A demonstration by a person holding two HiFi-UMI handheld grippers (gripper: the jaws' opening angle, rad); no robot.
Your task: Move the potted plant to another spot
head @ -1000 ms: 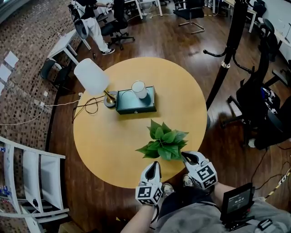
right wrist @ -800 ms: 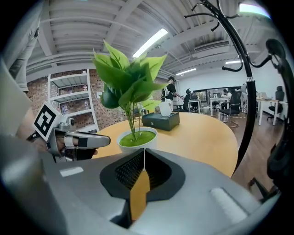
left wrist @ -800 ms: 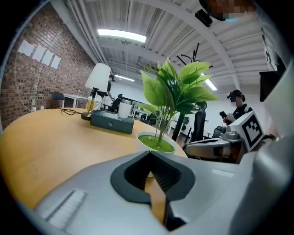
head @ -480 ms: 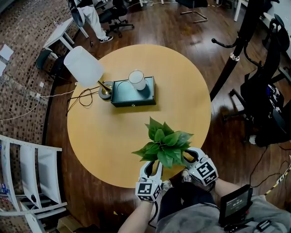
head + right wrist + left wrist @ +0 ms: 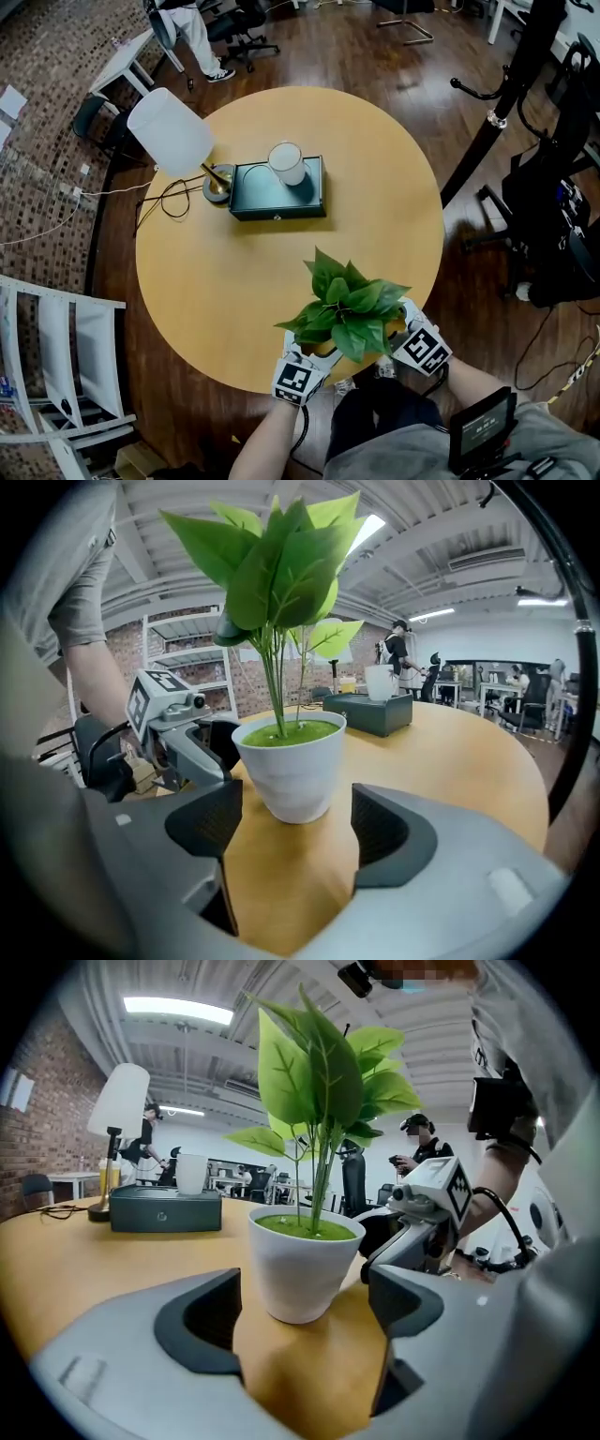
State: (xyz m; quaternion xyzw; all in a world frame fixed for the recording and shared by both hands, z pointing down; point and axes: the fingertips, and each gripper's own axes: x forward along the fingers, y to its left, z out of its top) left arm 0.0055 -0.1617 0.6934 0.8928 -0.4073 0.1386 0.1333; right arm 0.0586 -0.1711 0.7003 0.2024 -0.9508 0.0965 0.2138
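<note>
As the potted plant stands at the near edge of the round table, left gripper and right gripper, jaws just opened wide, face its white pot from either side, nothing between them. Pot likely light, smooth, top-heavy: grip the wall, not leaves.

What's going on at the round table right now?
A person holds a gripper in each hand and has brought both up to the potted plant at the near edge of the round table. The left gripper and right gripper flank it from opposite sides. Both pairs of jaws have just been opening and stand wide apart. The white pot sits on the table just ahead of each pair, and no pad touches it. Nothing is gripped yet.
</note>
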